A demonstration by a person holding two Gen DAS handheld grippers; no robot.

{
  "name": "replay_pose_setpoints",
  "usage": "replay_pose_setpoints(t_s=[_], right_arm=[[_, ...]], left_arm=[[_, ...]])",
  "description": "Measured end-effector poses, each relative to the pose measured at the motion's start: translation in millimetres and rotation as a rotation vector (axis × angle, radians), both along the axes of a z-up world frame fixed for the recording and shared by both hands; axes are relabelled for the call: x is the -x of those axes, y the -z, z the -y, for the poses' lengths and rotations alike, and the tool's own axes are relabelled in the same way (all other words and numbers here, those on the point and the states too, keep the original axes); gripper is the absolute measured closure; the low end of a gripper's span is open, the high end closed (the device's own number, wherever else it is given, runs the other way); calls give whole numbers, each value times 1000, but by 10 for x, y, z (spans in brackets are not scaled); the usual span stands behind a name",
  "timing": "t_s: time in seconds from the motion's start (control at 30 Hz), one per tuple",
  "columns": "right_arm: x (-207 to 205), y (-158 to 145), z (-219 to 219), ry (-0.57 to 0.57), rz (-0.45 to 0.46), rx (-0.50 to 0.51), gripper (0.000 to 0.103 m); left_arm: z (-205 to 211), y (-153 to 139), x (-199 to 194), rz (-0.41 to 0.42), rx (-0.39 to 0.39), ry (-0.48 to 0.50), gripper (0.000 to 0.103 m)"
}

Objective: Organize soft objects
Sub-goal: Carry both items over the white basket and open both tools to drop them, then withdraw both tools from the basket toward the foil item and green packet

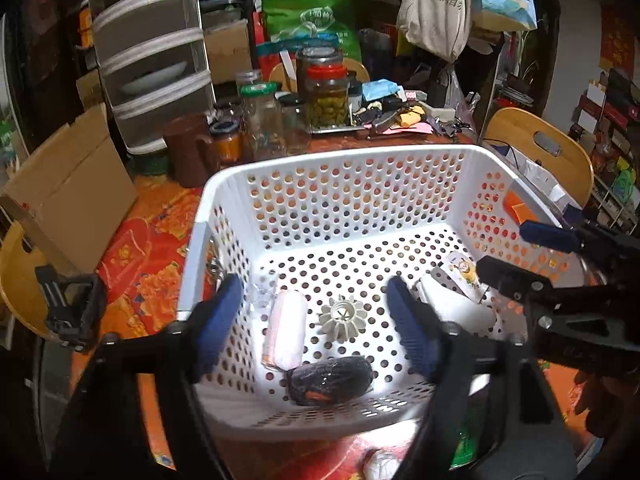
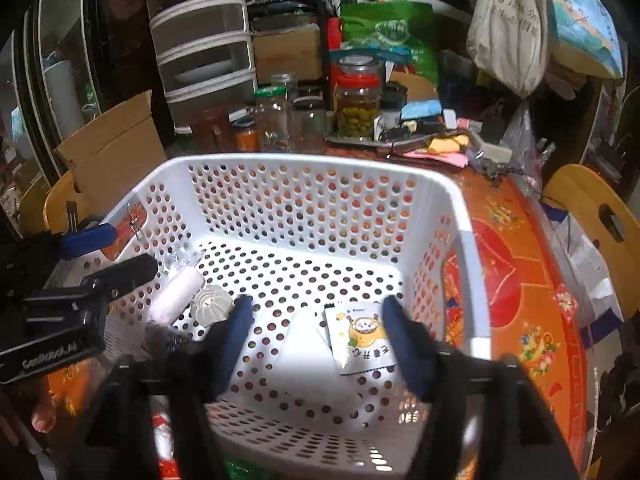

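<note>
Both grippers hung over the white perforated basket, each with its jaws spread and nothing between them. The left gripper pointed down at the pink-and-white rolled cloth, which lay just ahead between its fingers, long axis running roughly along the fingers; the dark bundle lay nearer still, crosswise. The right gripper faced the folded white cloth and cartoon sachet, directly ahead. The left looked nearer the rolls, so they seemed its to take.
</note>
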State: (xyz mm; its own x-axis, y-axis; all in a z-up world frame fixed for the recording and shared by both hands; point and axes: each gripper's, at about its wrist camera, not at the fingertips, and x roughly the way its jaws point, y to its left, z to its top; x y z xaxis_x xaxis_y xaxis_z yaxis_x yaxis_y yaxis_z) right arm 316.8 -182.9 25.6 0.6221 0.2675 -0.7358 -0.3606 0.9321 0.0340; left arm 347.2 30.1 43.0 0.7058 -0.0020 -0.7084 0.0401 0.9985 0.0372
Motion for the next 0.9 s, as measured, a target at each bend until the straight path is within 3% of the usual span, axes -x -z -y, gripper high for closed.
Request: replay_pose_setpoints(t_s=[0.1,0.37,0.53,0.77,0.9], right_arm=[[27,-46,48,14,12,-4,27],[119,-130,225,47,53,-45,1],[224,-180,305,65,77,-48,0],[509,-225,443,83,103,-60,0],[755,-202,566,96,122,-58,0]], left_arm=[[34,-56,76,24,-40,3,13],[38,-190,282,35,-19,13,6],[11,-224,436,17,13,-1,6],[-45,-288,893,55,40,-17,6],[-96,-168,1208,71,52,-21,5]])
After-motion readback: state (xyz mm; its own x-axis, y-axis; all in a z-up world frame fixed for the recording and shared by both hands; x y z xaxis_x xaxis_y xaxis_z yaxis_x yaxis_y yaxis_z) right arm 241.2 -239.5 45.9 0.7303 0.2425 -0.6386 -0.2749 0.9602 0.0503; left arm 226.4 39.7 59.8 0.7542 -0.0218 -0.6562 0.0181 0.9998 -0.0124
